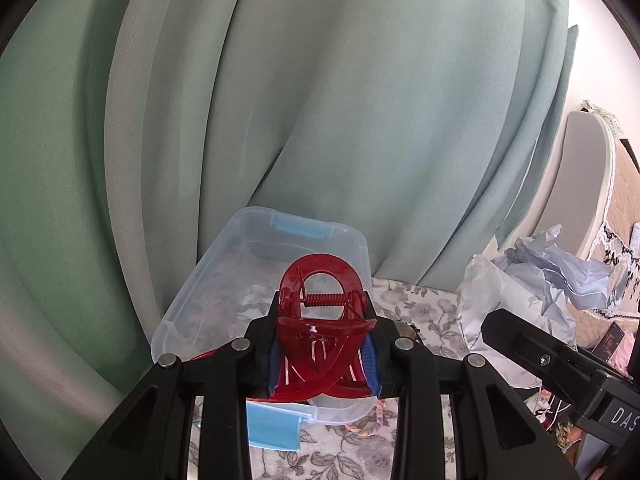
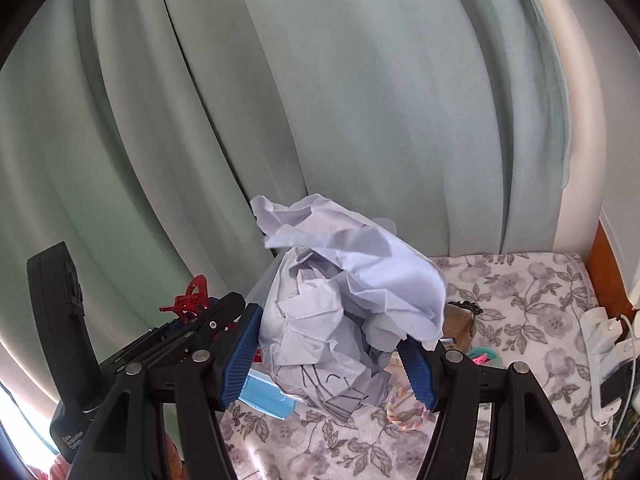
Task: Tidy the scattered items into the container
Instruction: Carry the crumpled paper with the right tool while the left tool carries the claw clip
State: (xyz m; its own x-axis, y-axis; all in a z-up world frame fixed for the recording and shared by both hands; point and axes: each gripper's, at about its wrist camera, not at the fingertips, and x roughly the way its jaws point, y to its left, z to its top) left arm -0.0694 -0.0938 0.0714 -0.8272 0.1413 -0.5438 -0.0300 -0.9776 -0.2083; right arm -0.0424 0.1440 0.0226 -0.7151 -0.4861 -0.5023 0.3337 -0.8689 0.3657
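Because the left gripper (image 1: 324, 356) is clamped on the red hair claw clip (image 1: 322, 320) only by its lower body, with the sprung loop standing proud above the blue pads (image 1: 370, 360), the glossy plastic could pivot or squirt out if the squeeze slackens before it is over the opening. The right gripper (image 2: 332, 364), jaws fairly wide, pinches a crumpled paper ball (image 2: 344, 320); its loose upper flap hides most of what lies ahead, so that hand is judging the drop nearly blind, and the paper may snag on a pad on release.

Just beyond the left fingers sits the clear plastic container (image 1: 192, 312), lid off, its near rim directly under the clip and a blue latch (image 1: 274, 426) jutting toward the camera. Nudging that light rim could skid it across the floral cloth (image 2: 520, 300).

The two grippers ride close together, so they could collide over the opening. Behind, the green curtain (image 1: 320, 100) hangs right at the container's far wall, leaving little room beyond; the open room lies to the right over the cloth.
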